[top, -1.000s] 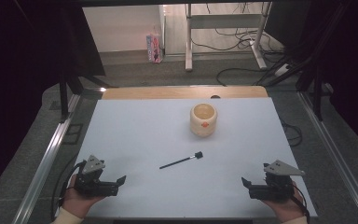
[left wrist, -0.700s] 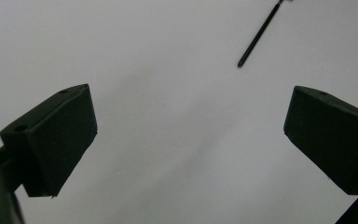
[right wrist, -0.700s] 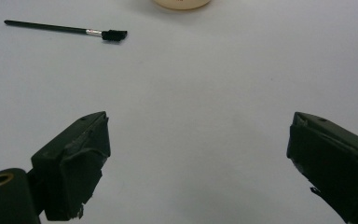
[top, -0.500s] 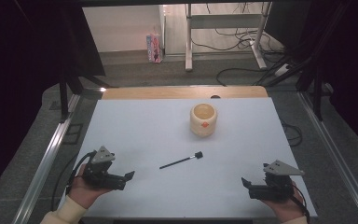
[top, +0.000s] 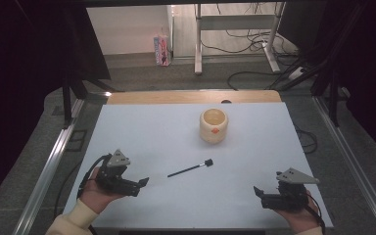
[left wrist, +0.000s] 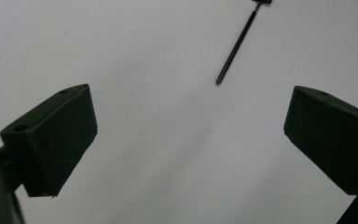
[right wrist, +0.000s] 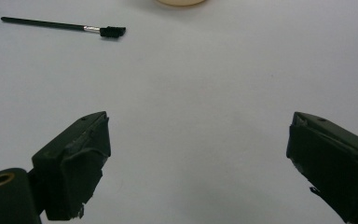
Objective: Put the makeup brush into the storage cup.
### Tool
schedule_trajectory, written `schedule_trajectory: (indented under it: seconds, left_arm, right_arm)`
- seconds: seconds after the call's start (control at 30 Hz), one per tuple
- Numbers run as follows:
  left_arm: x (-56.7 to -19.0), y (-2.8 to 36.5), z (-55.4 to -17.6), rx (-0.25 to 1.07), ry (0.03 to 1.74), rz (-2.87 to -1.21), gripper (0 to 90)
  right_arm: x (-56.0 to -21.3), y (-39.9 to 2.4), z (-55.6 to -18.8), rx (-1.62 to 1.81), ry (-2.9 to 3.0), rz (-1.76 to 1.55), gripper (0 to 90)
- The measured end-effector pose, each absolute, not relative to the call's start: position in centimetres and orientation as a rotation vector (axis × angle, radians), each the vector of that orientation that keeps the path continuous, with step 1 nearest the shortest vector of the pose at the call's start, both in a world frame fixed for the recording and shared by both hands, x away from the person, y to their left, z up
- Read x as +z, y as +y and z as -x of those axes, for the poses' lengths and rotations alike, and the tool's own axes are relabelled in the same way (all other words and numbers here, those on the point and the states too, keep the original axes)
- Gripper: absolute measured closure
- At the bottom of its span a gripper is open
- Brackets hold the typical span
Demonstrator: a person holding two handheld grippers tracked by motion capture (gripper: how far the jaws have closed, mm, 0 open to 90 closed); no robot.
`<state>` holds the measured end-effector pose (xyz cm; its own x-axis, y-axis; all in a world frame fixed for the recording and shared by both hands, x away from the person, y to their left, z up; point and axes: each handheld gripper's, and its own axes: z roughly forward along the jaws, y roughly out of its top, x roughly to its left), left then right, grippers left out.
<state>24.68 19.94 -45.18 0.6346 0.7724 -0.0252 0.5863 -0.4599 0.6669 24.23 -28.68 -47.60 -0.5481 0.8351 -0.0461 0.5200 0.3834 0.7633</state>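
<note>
A thin black brush (top: pixel 191 169) lies flat on the white table (top: pixel 156 132), its small black head toward the right. Behind it stands a cream cup (top: pixel 213 125) with an orange mark on its side. My left gripper (top: pixel 143 181) is held at the front left, open and empty, pointing right toward the brush's handle end (left wrist: pixel 235 48), a short way off. My right gripper (top: pixel 257 191) rests at the front right, open and empty, with the brush (right wrist: pixel 63 27) far ahead to its left and the cup's base (right wrist: pixel 181 2) at the top edge.
A wooden strip (top: pixel 191 96) runs along the table's far edge. Metal rails (top: pixel 49 166) flank the table. Beyond it are a desk frame (top: pixel 235 34), floor cables (top: pixel 254 78) and a small pink carton (top: pixel 162 49).
My left gripper has lifted off the front left corner and moved right and forward toward the brush. The right gripper has stayed put.
</note>
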Motion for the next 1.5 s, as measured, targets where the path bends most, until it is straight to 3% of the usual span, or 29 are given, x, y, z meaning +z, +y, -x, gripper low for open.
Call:
schedule_trajectory:
  seconds: [0.73,1.03,1.5]
  left_arm:
    - [-45.4,16.9,-27.2,0.328,1.051,-2.283,0.5]
    - [-43.7,15.3,-28.2,0.324,0.966,-2.307,1.9]
    - [-44.5,11.8,-30.4,0.283,0.935,-2.379,1.5]
  right_arm:
    - [-47.8,-28.7,-24.4,0.991,2.226,-1.184,6.5]
    - [-47.8,-28.8,-24.4,0.995,2.226,-1.185,6.5]
    - [-47.8,-28.7,-24.4,0.998,2.227,-1.187,6.1]
